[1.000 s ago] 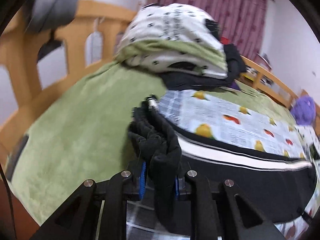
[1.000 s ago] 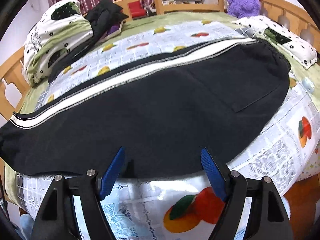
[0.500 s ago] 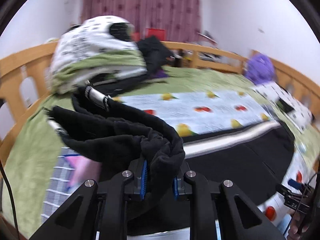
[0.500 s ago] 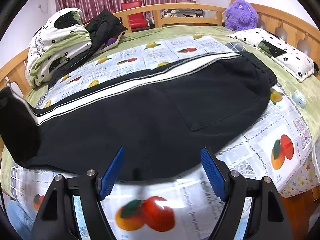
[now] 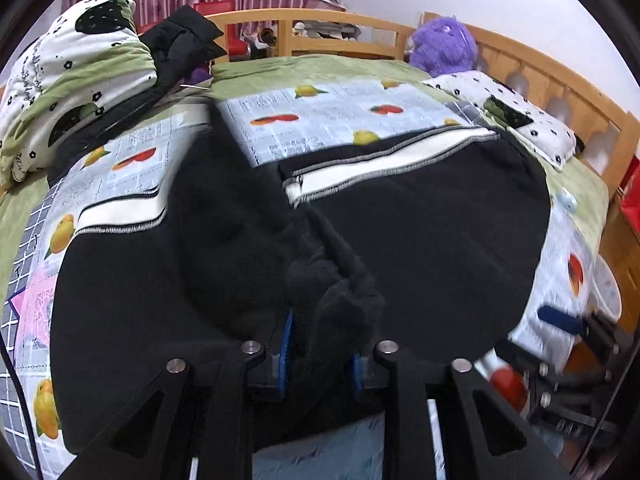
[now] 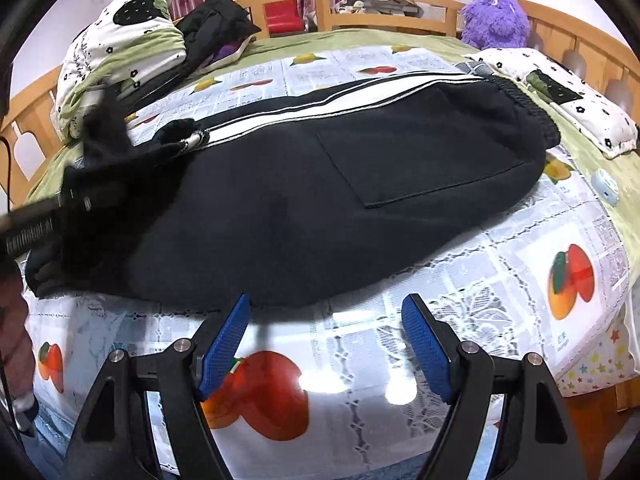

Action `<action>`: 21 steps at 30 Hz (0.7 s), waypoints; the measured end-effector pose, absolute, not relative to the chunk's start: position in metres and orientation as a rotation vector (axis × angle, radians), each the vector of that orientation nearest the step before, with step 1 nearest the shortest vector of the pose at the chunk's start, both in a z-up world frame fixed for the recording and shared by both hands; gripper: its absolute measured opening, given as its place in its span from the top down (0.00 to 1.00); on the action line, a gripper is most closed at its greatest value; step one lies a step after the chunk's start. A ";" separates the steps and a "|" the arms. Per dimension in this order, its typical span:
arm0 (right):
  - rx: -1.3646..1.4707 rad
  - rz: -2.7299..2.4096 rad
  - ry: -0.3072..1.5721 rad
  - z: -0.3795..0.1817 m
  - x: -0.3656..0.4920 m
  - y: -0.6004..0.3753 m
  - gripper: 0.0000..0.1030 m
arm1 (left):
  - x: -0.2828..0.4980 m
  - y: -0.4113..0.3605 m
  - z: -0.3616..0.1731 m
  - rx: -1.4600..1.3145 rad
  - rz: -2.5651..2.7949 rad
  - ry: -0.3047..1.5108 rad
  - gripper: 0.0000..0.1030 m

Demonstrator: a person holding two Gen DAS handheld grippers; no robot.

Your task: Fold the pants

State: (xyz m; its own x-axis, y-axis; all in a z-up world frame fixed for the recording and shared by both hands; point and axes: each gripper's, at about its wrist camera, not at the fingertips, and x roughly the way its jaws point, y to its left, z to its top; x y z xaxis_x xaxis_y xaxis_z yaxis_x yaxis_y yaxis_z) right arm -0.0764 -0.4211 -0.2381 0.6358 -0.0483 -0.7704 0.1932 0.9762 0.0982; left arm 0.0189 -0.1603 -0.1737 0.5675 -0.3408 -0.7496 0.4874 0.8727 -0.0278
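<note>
The black pants (image 6: 340,184) lie across the fruit-print cloth (image 6: 520,280) on the bed. At their left end the left gripper (image 5: 320,344) has the bunched leg cuff between its pads; its jaws have just been easing apart, so the cuff should be laid square on the waistband (image 6: 532,112) before it slips. Nearer than the pants, the right gripper (image 6: 324,344) hangs wide open and empty. Left of the pants sit a rolled quilt (image 6: 120,48) and black jacket (image 6: 216,28); right, a pillow (image 6: 560,96) close to the waistband.

Print covers the fruit-patterned cloth (image 6: 520,248) and quilt (image 5: 24,76), none legible.
</note>
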 end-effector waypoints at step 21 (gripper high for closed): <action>0.361 0.096 0.928 -0.246 0.047 -0.333 0.59 | 0.018 0.048 -0.166 -0.009 -0.174 0.803 0.39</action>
State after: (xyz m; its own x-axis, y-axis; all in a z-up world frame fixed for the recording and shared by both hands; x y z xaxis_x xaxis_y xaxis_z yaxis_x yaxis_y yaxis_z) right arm 0.0472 -0.3335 -0.2461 0.5999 0.2348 -0.7648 0.0735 0.9357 0.3449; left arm 0.0184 0.0480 -0.1659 0.6807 -0.1588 -0.7152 0.1516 0.9856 -0.0746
